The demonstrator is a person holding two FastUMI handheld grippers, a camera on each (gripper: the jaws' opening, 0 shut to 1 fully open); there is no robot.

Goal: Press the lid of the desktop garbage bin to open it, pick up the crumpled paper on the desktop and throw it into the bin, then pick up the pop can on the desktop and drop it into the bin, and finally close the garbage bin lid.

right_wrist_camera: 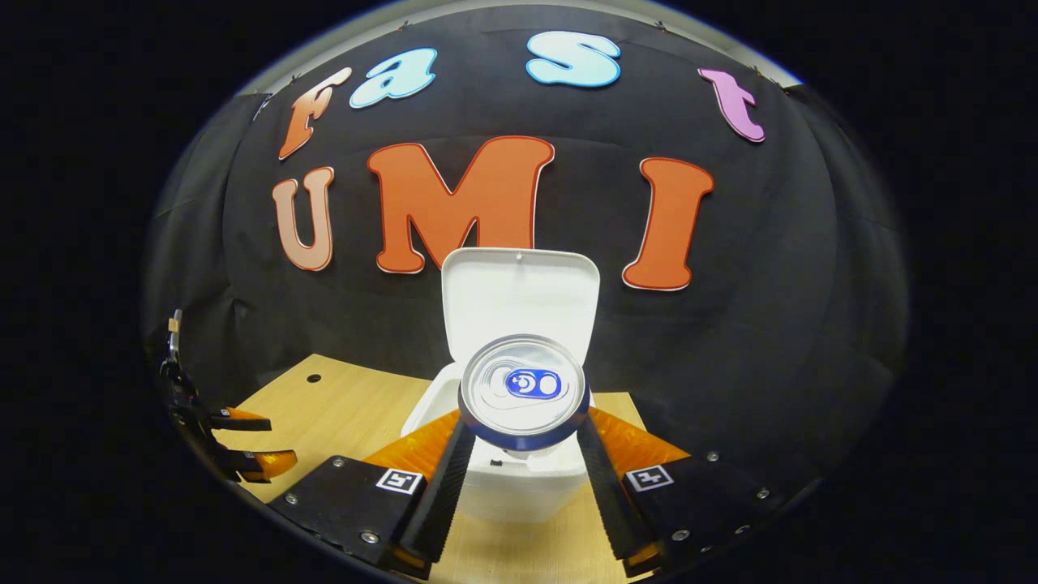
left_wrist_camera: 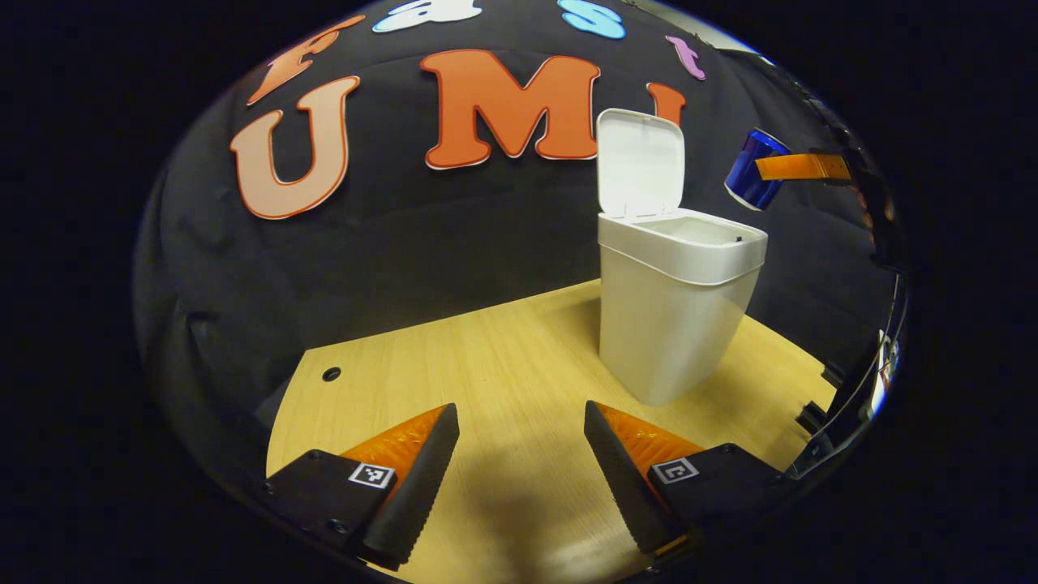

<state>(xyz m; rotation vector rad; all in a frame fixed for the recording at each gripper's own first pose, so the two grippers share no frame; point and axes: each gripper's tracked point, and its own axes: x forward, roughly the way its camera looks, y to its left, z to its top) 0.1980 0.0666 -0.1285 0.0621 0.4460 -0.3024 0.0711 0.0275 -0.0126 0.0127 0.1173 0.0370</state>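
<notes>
1. The pop can [right_wrist_camera: 523, 392] sits between the two fingers of the right claw [right_wrist_camera: 523, 454], which press on its sides; its silver top with the pull tab faces the camera of the right gripper view.
2. In that view the can hangs in front of and above the open mouth of the bin [right_wrist_camera: 519, 487], with the raised lid [right_wrist_camera: 519, 296] standing upright behind it.
3. The left gripper view gives the side angle: the can [left_wrist_camera: 750, 166] is tilted in the air, up beside the bin's top rim on the far side and apart from it — not inside the bin.
4. The bin [left_wrist_camera: 673, 324] stands on the worktop [left_wrist_camera: 486, 357] near the back wall, its lid [left_wrist_camera: 641, 162] swung up and hinged at the wall side, so the mouth is open from above and from the front.
5. The left claw [left_wrist_camera: 519, 478] is wide open and holds nothing, low over the near part of the worktop, well apart from the bin.
6. The right gripper view also catches the left claw [right_wrist_camera: 251, 442] at its far left edge, off to the side of the bin.
7. A small round hole [left_wrist_camera: 331, 374] marks the worktop near its left edge; bare wood lies between that edge and the bin.
</notes>
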